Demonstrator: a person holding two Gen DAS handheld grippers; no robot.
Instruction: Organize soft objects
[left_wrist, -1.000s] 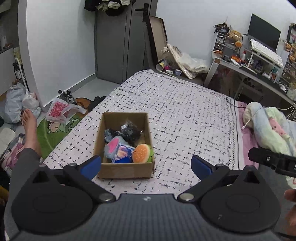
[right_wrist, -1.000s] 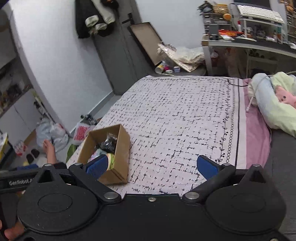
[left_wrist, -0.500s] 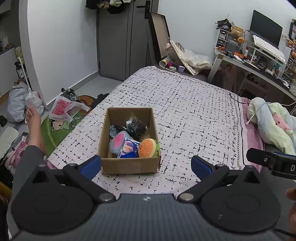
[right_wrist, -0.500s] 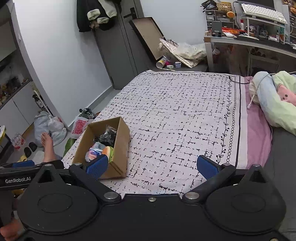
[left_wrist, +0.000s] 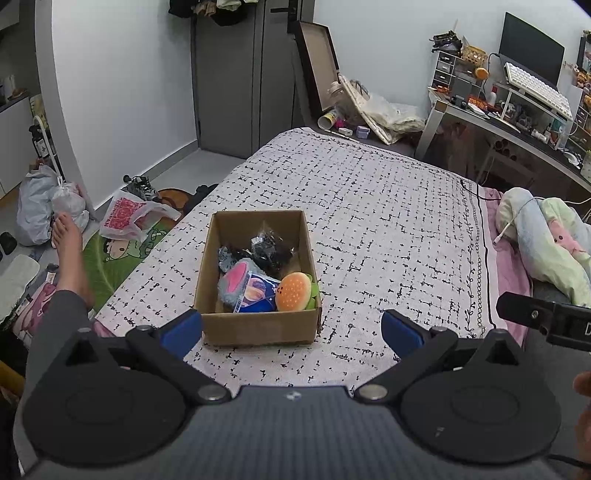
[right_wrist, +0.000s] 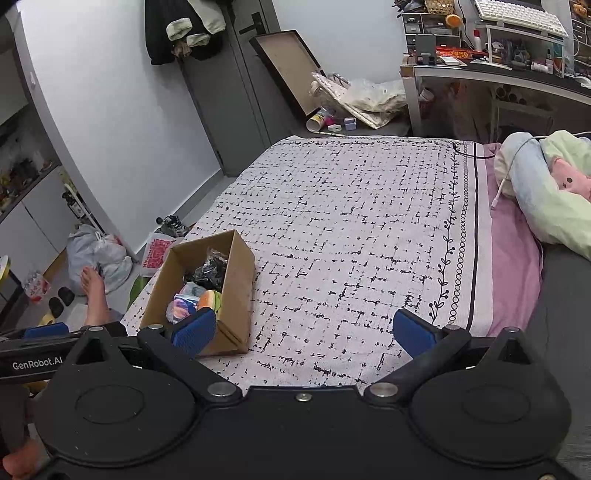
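Observation:
A brown cardboard box (left_wrist: 258, 326) (right_wrist: 238, 291) sits on the bed near its left edge. Inside lie a burger plush (left_wrist: 294, 291) (right_wrist: 209, 300), a blue packet (left_wrist: 255, 295), a pink-and-grey soft toy (left_wrist: 232, 282) and a black crinkly bag (left_wrist: 267, 245) (right_wrist: 210, 271). My left gripper (left_wrist: 291, 332) hovers open just in front of the box, nothing between its blue pads. My right gripper (right_wrist: 303, 330) is open and empty too, to the right of the box, its left pad overlapping the box's near corner.
The patterned white bedspread (right_wrist: 351, 229) stretches far and right. A rolled pastel blanket (right_wrist: 546, 199) with a cable lies at the right. A person's bare foot (left_wrist: 68, 251) and bags (left_wrist: 37, 206) are on the floor left. A cluttered desk (left_wrist: 517, 118) stands at the back.
Both grippers have pulled back and risen slightly, so the box sits a little farther off in both views. Both stay open and empty. The box contents are unchanged.

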